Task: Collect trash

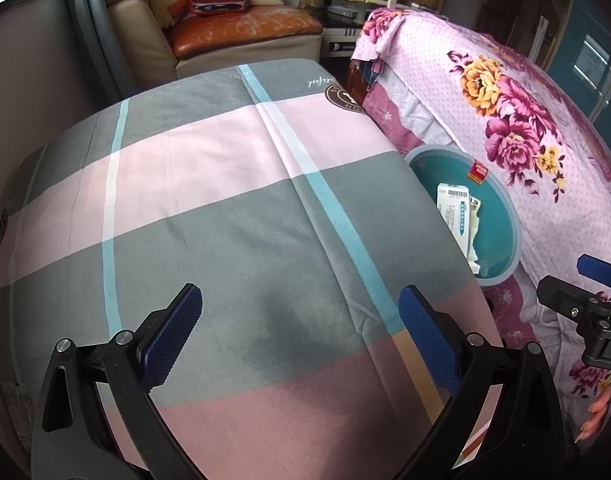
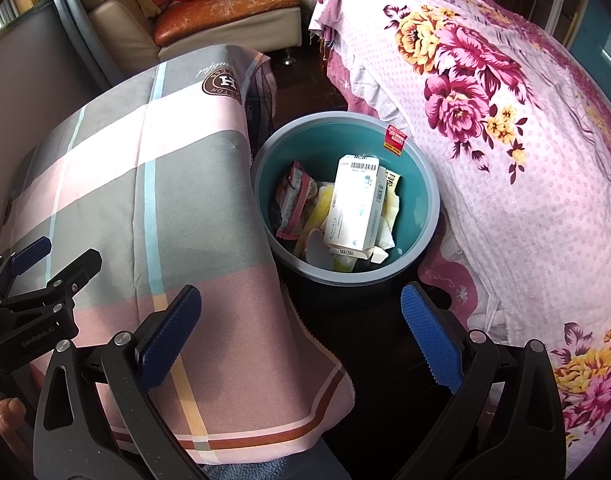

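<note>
Both hand-held grippers gape empty; trash bin (image 2: 421,200) holds box (image 2: 355,204).

Dark floor (image 2: 369,344) w/ teal bin (image 2: 421,200) standing on it. Bin wedged btwn plaid-covered surface (image 2: 153,208) & floral-covered bed (image 2: 525,200).

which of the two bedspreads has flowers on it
The pink dotted one to the right of the trash bin carries large magenta and yellow blooms. The other, left of the bin, is grey and pink plaid.
</note>
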The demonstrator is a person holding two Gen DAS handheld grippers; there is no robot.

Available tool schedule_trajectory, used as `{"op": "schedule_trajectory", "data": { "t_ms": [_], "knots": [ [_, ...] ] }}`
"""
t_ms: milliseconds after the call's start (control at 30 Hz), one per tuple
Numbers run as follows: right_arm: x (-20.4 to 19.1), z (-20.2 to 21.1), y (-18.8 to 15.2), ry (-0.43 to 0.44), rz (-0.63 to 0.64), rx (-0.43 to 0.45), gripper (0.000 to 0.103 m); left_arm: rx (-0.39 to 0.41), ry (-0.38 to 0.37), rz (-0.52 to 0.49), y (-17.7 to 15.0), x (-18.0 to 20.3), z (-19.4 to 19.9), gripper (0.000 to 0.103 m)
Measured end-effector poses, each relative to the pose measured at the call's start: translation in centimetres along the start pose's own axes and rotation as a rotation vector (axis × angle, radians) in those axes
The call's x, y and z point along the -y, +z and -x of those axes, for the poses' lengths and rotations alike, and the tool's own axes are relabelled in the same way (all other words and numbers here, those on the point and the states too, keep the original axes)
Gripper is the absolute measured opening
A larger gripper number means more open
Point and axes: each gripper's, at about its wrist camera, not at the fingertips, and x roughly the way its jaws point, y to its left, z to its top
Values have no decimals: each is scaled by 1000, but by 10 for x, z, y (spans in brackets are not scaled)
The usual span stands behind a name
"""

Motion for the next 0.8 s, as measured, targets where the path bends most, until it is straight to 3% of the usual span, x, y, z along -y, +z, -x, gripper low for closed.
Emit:
{"op": "schedule_trajectory", "data": {
  "t_ms": [800],
  "knots": [
    [-1,5,1,-6,2,12,96,8,-12,0,1,2,5,99]
  ]
}}
